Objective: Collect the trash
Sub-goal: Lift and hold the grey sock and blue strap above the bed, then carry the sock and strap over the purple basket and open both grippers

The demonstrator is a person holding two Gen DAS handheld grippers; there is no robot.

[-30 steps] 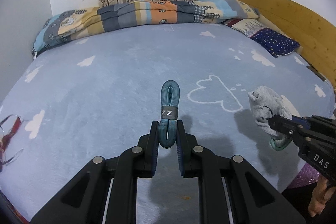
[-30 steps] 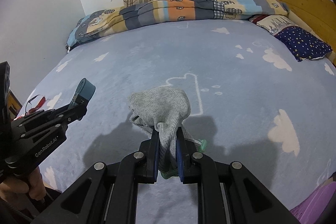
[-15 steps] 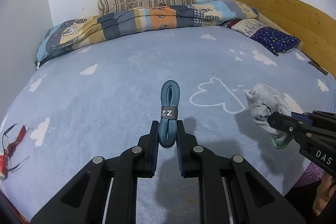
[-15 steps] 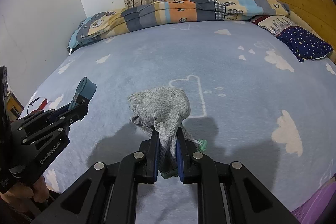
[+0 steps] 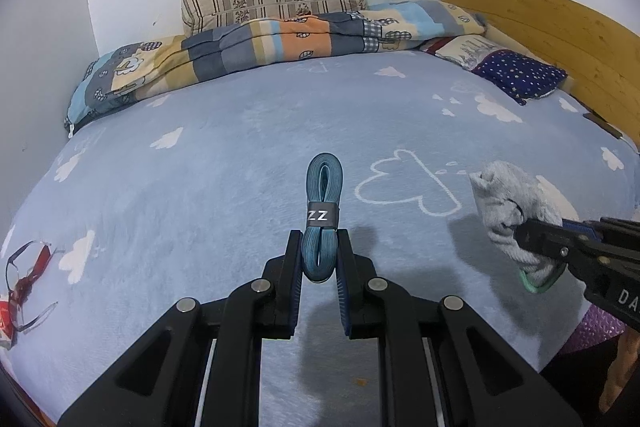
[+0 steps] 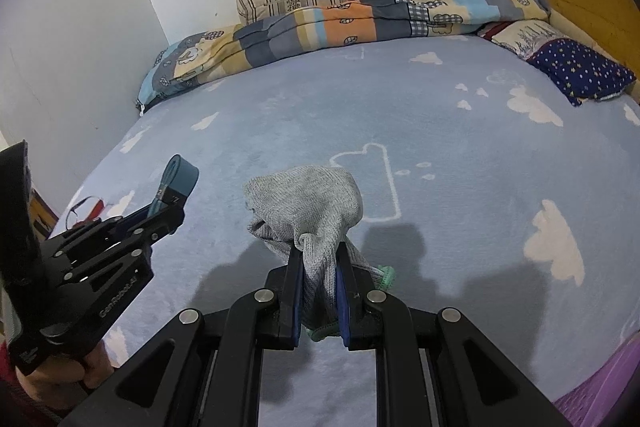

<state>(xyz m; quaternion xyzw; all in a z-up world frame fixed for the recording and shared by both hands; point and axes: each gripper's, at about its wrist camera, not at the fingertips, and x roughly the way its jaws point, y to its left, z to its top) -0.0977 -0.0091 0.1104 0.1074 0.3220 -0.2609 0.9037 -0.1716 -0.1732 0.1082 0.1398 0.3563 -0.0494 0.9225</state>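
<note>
Left gripper clamped on banded blue lace bundle, right gripper clamped on grey sock, cuff half hidden, both above the bed; positions unchanged, eyeglasses cut off at left edge.

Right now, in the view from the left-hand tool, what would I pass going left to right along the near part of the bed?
Eyeglasses → teal folded strap clamped in the left gripper → cloud outline on the blue sheet → grey sock clamped in the right gripper.
</note>
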